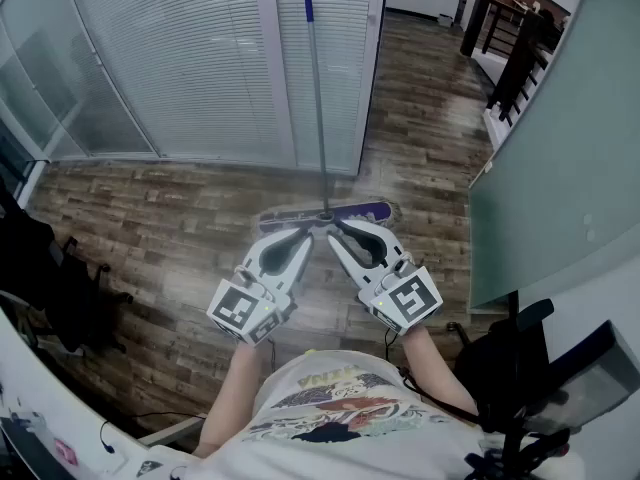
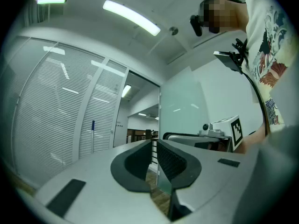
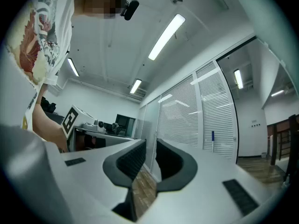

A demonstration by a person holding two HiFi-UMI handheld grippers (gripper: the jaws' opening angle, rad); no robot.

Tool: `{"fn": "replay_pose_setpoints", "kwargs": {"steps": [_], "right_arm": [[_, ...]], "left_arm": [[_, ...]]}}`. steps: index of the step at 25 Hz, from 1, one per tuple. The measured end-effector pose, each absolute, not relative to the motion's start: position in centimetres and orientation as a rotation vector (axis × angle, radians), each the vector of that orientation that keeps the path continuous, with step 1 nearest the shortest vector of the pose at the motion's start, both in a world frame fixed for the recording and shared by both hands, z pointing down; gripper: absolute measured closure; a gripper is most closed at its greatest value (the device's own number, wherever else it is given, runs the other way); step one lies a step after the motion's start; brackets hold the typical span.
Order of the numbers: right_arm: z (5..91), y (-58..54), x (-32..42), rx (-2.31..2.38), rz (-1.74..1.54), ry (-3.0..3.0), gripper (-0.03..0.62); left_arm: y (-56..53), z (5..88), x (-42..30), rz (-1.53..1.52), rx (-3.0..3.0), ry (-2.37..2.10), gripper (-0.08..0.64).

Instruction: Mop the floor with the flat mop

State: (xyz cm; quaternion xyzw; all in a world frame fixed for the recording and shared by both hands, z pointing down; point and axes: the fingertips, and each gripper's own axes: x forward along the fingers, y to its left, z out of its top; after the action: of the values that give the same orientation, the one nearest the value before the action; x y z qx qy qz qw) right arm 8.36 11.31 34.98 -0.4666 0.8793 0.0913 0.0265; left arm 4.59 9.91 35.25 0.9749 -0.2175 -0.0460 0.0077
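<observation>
Printed T-shirt [image 1: 330, 418] fills the bottom of the head view, both forearms reaching out ahead of it. Next out: left gripper [image 1: 306, 234] and right gripper [image 1: 338, 232], side by side above the wood-plank floor [image 1: 170, 218]. Their tips angle in toward each other and sit close together. Marker cubes [image 1: 243, 308] face up at the near ends.

Both sets of jaws are closed down to a thin slit. In the left gripper view the ribbed pads [image 2: 170, 160] nearly meet, with only floor and a glass edge showing through the gap. The right gripper view is the same. Nothing is gripped on either side.

Beyond the tips the flat mop [image 1: 322, 158] stands upright, untouched — its handle [image 1: 316, 88] leans on the glass partition with white blinds [image 1: 190, 58], blue cap at the top. Its purple head [image 1: 365, 211] lies flat on the floor at the foot of the partition.

In the head view the gripper tips look just beside the head's near edge. Both gripper views put the handle well off against the blinds, so grippers and mop are apart.

A frosted glass panel [image 1: 560, 168] runs down the right side, with a black chair [image 1: 510, 353] below it.
</observation>
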Motion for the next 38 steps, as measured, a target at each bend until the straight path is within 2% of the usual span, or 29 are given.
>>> {"fn": "replay_pose_setpoints", "kwargs": {"steps": [5, 11, 25, 32, 38], "right_arm": [[35.6, 10.7, 8.2, -1.49, 0.257, 2.718, 0.515], [36.5, 9.6, 8.9, -1.49, 0.011, 2.65, 0.515], [37.7, 7.0, 6.4, -1.521, -0.007, 2.695, 0.514], [38.9, 3.8, 8.0, -1.483, -0.024, 2.767, 0.514], [40.1, -2.8, 12.4, -1.474, -0.086, 2.726, 0.514]], "left_arm": [[10.0, 36.3, 4.0, -0.168, 3.061, -0.635, 0.518], [9.6, 36.4, 3.1, -0.161, 3.054, -0.619, 0.518], [7.4, 37.7, -1.8, -0.115, 3.015, -0.632, 0.518], [3.9, 39.0, 0.2, -0.092, 2.985, -0.599, 0.518], [-2.2, 39.9, 3.5, -0.056, 2.953, -0.652, 0.518]]}}
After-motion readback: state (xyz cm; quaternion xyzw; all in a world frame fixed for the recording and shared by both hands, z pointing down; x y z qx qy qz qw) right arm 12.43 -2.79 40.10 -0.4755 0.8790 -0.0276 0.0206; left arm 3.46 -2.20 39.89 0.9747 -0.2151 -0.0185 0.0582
